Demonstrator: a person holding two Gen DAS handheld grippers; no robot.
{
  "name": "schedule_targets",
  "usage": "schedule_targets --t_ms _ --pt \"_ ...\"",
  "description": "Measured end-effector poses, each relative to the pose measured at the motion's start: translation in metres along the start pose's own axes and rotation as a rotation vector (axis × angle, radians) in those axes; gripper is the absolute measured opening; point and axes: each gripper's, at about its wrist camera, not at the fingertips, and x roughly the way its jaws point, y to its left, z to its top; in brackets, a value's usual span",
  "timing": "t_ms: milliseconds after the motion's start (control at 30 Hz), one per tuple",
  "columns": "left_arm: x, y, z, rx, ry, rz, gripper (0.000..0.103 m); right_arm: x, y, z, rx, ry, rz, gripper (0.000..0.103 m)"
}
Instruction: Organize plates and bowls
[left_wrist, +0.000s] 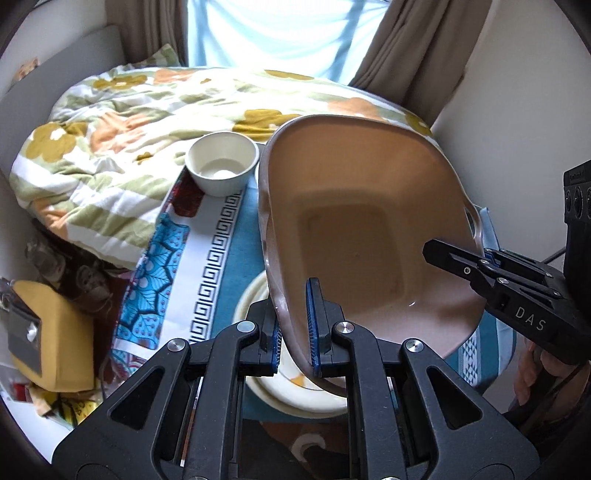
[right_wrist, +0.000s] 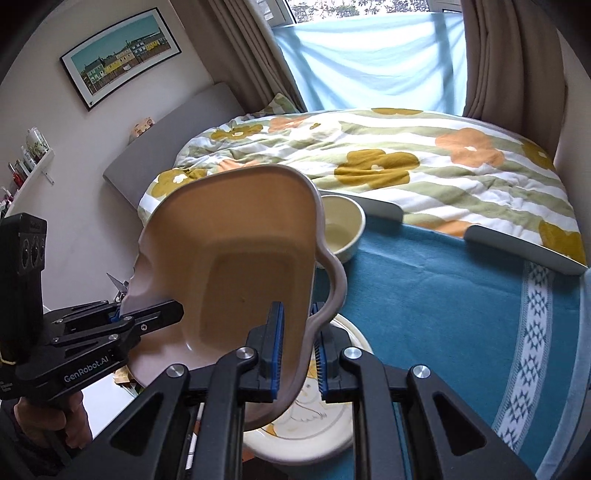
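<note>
A large brown square dish (left_wrist: 354, 229) with handle cut-outs is held in the air by both grippers. My left gripper (left_wrist: 295, 332) is shut on its left rim; it shows in the right wrist view (right_wrist: 122, 314) at the left. My right gripper (right_wrist: 299, 350) is shut on the dish's (right_wrist: 240, 258) right handle edge; it shows in the left wrist view (left_wrist: 484, 258). Under the dish lies a cream plate (left_wrist: 288, 395) with a drawn figure, also in the right wrist view (right_wrist: 306, 424). A small cream bowl (left_wrist: 221, 162) stands upright beyond it, also in the right wrist view (right_wrist: 341, 229).
The dishes stand on a table with a teal patterned cloth (right_wrist: 443, 295). Behind it is a bed with a flowered duvet (right_wrist: 388, 162). A yellow cushion (left_wrist: 55, 332) lies at the left. Curtains (right_wrist: 498, 48) frame a window.
</note>
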Motion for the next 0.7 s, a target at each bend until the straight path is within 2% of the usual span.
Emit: schedule_targets --t_ms 233,400,533,700 --pt "0.002 -0.085 -0.027 0.070 0.005 -0.061 0.010 -0.061 -0.055 -0.040 0.054 -0.042 -0.069 0.014" --pt "0.020 -0.140 -0.040 0.129 0.045 -0.125 0.010 -0.097 -0.096 -0.070 0.116 -0.058 -0.135 0.014" --pt "0.046 -0.185 -0.052 0.195 0.095 -0.164 0.010 -0.112 -0.130 -0.094 0.176 -0.051 -0.200 0.014" --pt "0.093 -0.219 -0.067 0.240 0.189 -0.194 0.010 -0.108 -0.174 -0.128 0.269 0.000 -0.248 0.014"
